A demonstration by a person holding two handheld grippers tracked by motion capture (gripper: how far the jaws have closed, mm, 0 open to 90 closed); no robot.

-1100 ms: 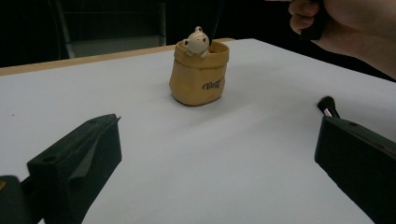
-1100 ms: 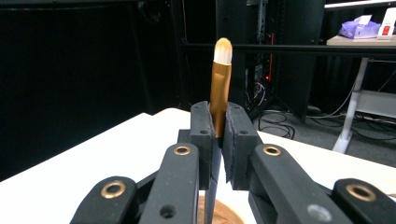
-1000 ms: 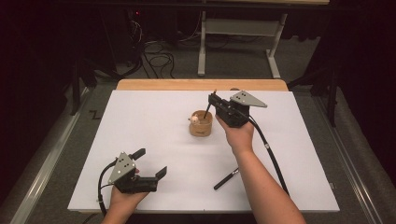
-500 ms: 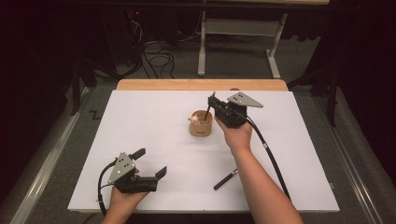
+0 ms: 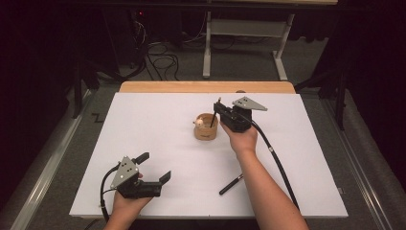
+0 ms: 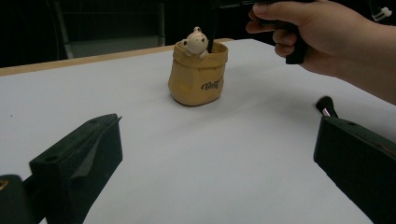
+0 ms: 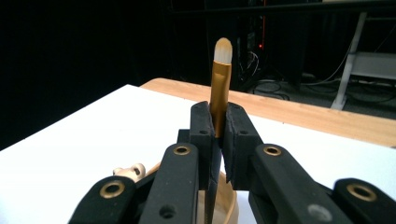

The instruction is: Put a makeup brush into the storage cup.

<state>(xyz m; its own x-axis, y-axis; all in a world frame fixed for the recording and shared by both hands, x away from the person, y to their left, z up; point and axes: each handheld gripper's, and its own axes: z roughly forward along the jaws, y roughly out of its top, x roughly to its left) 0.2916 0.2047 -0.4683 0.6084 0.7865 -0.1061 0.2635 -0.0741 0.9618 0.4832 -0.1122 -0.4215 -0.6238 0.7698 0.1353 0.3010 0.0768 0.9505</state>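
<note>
Gold-handled makeup brush with a pale rounded tip [image 7: 219, 88] stands upright between the jaws of the right gripper [image 7: 218, 140], which are closed tight on its handle. In the high view this right gripper [image 5: 216, 108] is above the small tan pouch-shaped holder with a little bear figure on its rim [image 5: 206, 127], and the dark lower end of the brush reaches down into the mouth of the holder. The holder stands near the middle of the white table top [image 5: 143, 124]. In the left gripper view the same holder [image 6: 198, 74] shows dark lettering on its front, and the bear sits at the rim on the side that is left in that view.

The left gripper [image 5: 152, 167] rests low near the front edge of the table, well apart from the holder. Its jaws stand wide open and nothing is between them.

A second brush, black and thin [image 5: 232, 184], lies flat on the table near the right forearm [image 5: 263, 187], between the holder and the front edge. Its bristle end shows also in the left gripper view [image 6: 325, 106], beside one jaw.
</note>
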